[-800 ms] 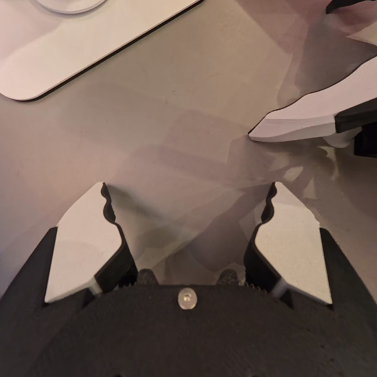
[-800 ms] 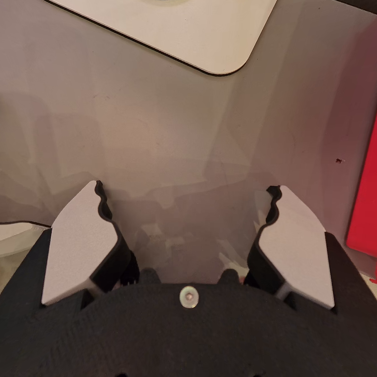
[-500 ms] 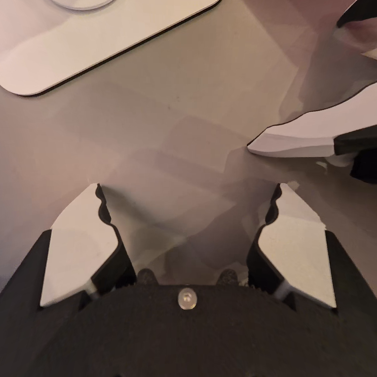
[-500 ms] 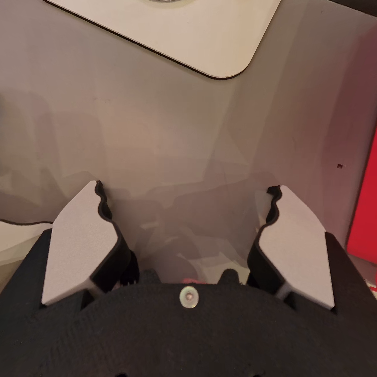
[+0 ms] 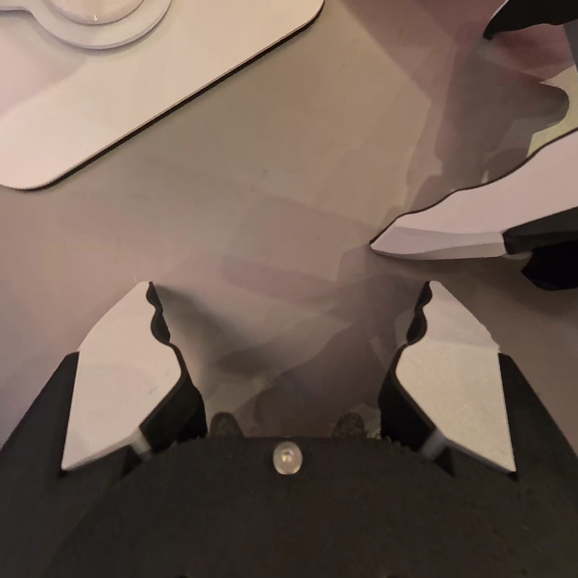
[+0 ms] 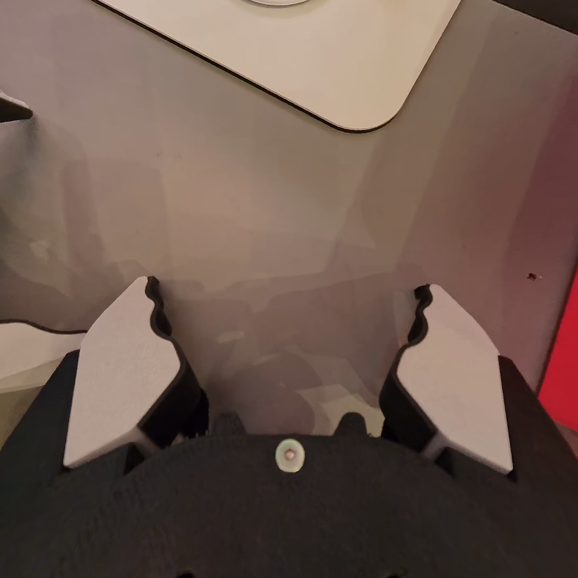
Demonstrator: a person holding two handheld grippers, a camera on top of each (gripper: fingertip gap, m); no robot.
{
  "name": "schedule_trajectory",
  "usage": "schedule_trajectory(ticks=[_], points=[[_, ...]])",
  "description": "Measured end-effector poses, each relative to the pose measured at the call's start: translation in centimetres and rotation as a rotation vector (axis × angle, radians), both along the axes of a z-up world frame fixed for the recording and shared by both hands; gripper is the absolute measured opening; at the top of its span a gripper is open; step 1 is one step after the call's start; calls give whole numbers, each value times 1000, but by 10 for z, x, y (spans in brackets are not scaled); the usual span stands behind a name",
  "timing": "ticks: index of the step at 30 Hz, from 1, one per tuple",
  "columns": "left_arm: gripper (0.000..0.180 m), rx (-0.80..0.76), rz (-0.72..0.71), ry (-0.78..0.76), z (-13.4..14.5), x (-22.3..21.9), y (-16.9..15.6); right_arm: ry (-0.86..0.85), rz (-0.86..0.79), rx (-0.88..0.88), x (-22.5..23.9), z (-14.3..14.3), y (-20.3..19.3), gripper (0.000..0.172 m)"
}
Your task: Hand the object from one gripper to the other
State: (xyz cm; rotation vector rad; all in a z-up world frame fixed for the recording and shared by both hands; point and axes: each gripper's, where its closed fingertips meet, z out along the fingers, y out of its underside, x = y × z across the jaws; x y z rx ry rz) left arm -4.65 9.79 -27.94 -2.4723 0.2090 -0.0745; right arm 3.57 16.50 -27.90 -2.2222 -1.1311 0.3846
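Left wrist view: left gripper [image 5: 289,283] fingers spread wide, nothing held, above grey table [image 5: 250,194]. Right gripper [image 6: 289,281] likewise wide and bare. Judgement: neither has collected the object yet.

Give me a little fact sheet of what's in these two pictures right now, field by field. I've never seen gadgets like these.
Left hand-held gripper: fingers spread wide, nothing between them
Right hand-held gripper: fingers spread wide, nothing between them; also shows at the right edge of the left view
Surface: plain grey table, glossy, with shadows
White board: flat, rounded corner, dark edge, lies on the table ahead of both
Round clear piece: sits on the board, cut off by the picture edge
Red thing: at the right edge, kind unclear
Object to hand over: none held
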Motion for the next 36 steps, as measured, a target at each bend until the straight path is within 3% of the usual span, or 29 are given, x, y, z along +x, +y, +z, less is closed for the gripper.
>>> schedule_trajectory(ticks=[28,36], points=[[147,1,-123,-1,0,9,26,9,-36,4,3,1,9,143],[146,2,-99,-1,0,10,29,8,-38,3,4,1,10,138]])
